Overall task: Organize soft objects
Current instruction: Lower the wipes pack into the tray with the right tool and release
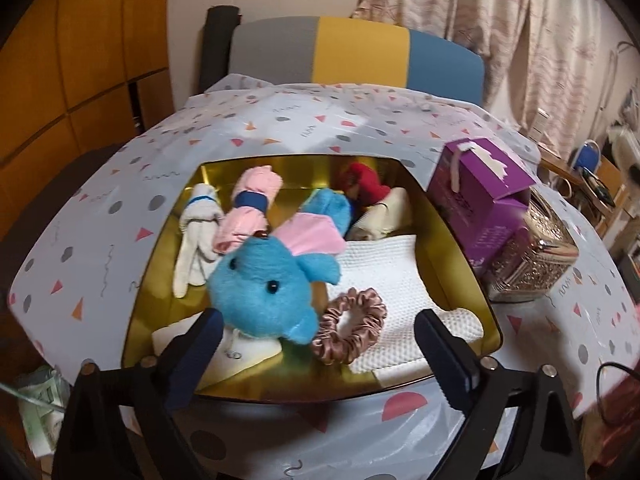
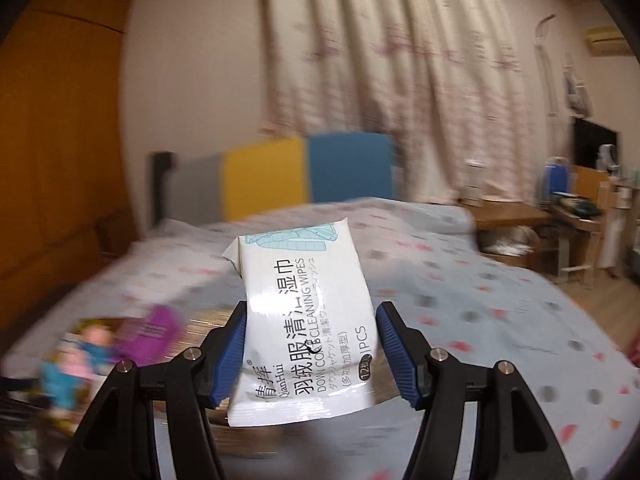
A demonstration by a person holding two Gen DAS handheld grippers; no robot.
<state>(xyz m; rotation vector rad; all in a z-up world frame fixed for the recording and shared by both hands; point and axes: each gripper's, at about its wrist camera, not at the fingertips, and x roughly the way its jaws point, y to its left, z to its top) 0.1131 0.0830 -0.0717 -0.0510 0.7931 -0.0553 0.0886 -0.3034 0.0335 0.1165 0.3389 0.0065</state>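
In the left wrist view a gold tin (image 1: 144,280) sits on the patterned bed cover. It holds a blue plush elephant (image 1: 260,280), a pink scrunchie (image 1: 348,328), a white towel (image 1: 384,276), a pink rolled cloth (image 1: 248,204), a white glove (image 1: 196,236) and a red soft item (image 1: 360,184). My left gripper (image 1: 320,344) is open and empty over the tin's near edge. In the right wrist view my right gripper (image 2: 308,344) is shut on a white pack of wet wipes (image 2: 304,320), held in the air above the bed.
A purple box (image 1: 484,204) and a glittery tissue case (image 1: 536,264) stand right of the tin. The tin and purple box show blurred at lower left in the right wrist view (image 2: 100,348). A colour-block headboard (image 1: 360,52), curtains and a desk (image 2: 576,208) lie beyond.
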